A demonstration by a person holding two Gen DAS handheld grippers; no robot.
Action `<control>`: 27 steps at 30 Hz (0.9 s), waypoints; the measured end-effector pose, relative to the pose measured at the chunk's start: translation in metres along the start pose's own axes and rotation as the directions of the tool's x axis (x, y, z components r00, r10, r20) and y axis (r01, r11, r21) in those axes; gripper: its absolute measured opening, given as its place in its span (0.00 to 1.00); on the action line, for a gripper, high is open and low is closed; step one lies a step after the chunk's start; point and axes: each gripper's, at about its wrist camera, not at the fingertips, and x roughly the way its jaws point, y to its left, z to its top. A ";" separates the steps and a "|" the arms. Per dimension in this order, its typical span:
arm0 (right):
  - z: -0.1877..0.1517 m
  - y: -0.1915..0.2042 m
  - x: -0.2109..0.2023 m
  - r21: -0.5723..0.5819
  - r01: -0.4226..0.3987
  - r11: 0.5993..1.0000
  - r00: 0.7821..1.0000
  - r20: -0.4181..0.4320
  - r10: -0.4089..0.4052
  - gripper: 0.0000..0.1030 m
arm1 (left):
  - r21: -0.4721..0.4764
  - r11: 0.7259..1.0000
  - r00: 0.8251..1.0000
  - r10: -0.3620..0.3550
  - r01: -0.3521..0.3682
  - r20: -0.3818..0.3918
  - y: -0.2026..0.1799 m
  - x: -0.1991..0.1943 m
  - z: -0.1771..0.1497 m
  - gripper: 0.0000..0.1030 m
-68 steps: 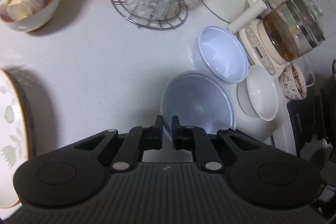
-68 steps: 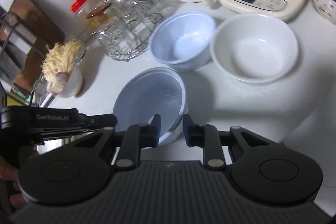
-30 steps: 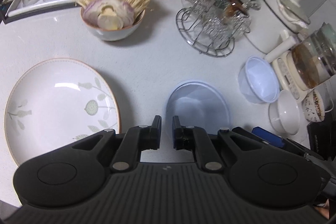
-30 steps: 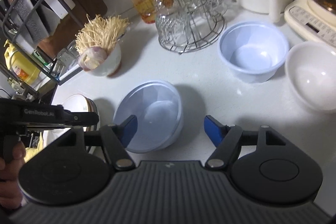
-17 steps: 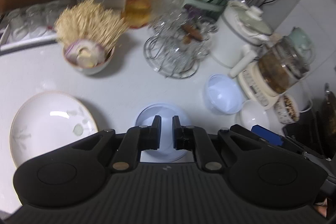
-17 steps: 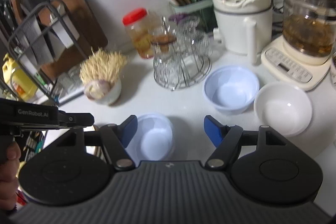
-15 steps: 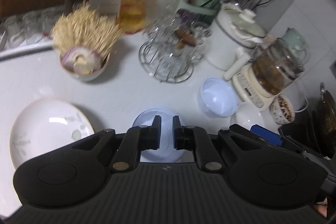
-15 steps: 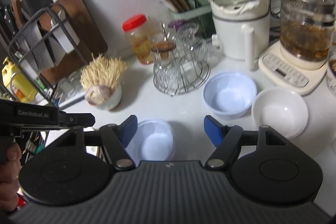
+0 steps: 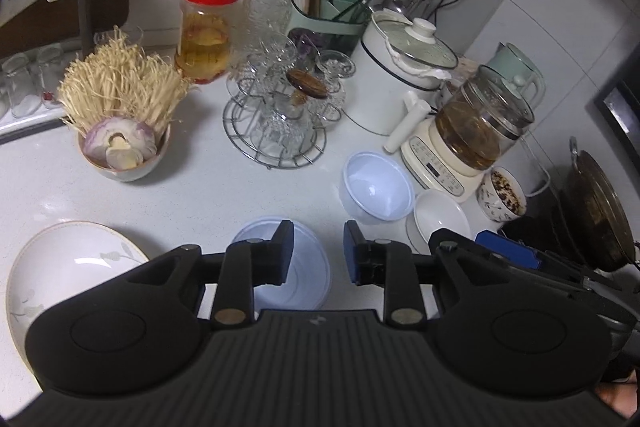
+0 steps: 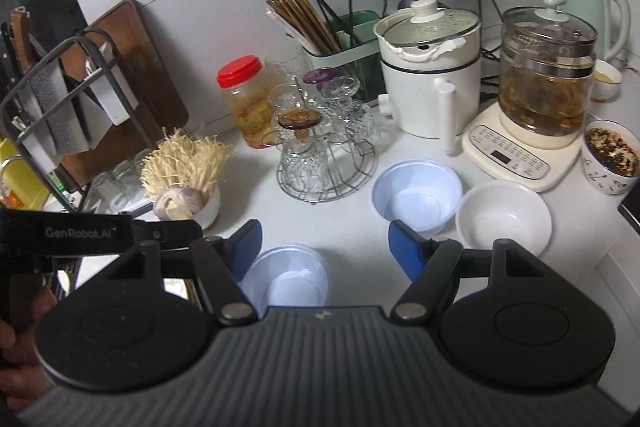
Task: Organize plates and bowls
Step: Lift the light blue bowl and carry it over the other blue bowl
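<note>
**A:** Start with the left wrist view. What is the claw doing?

**B:** The left gripper (image 9: pixel 318 253) hangs above the white counter (image 9: pixel 200 195) with its jaws parted and nothing between them. Below it, partly behind the left finger, sits the pale blue plastic bowl (image 9: pixel 304 277), upright on the counter.

**A:** And the other dishes?

**B:** The flowered plate (image 9: pixel 60 275) lies flat at the left, apart from that bowl. A second blue bowl (image 9: pixel 376 193) stands farther right, just beside a white bowl (image 9: pixel 440 221). Behind them are a glass kettle on its base (image 9: pixel 472 143) and a small cup of dark grains (image 9: pixel 504 193). A bowl of enoki mushrooms and onion (image 9: pixel 120 143) stands far left, with a wire rack of glasses (image 9: pixel 280 123) in the middle.

**A:** Now the right wrist view.

**B:** The right gripper (image 10: pixel 326 247) is spread wide, holding nothing. The pale blue plastic bowl (image 10: pixel 290 281) sits on the counter under the gap, nearer the left finger, touching neither finger. The second blue bowl (image 10: pixel 416 193) and white bowl (image 10: pixel 504 217) sit side by side beyond the right finger. The left gripper's body (image 10: pixel 100 233) shows at the left edge.
</note>
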 end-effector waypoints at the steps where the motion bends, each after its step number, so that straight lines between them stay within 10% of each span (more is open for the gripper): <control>1: -0.001 0.001 -0.001 0.005 0.011 1.000 1.000 0.000 -0.011 0.70 | 0.002 1.000 1.000 -0.012 0.012 -0.005 0.001 0.001 -0.001 0.31; 13: -0.018 -0.008 -0.012 0.081 0.122 0.989 0.993 -0.009 -0.122 0.70 | 0.056 0.994 0.991 -0.093 0.098 -0.094 -0.004 0.035 -0.005 0.31; 27: 0.024 -0.075 0.058 0.108 0.140 0.984 0.989 -0.054 -0.135 0.59 | 0.028 0.999 0.985 -0.035 0.040 -0.166 -0.024 0.138 0.038 0.42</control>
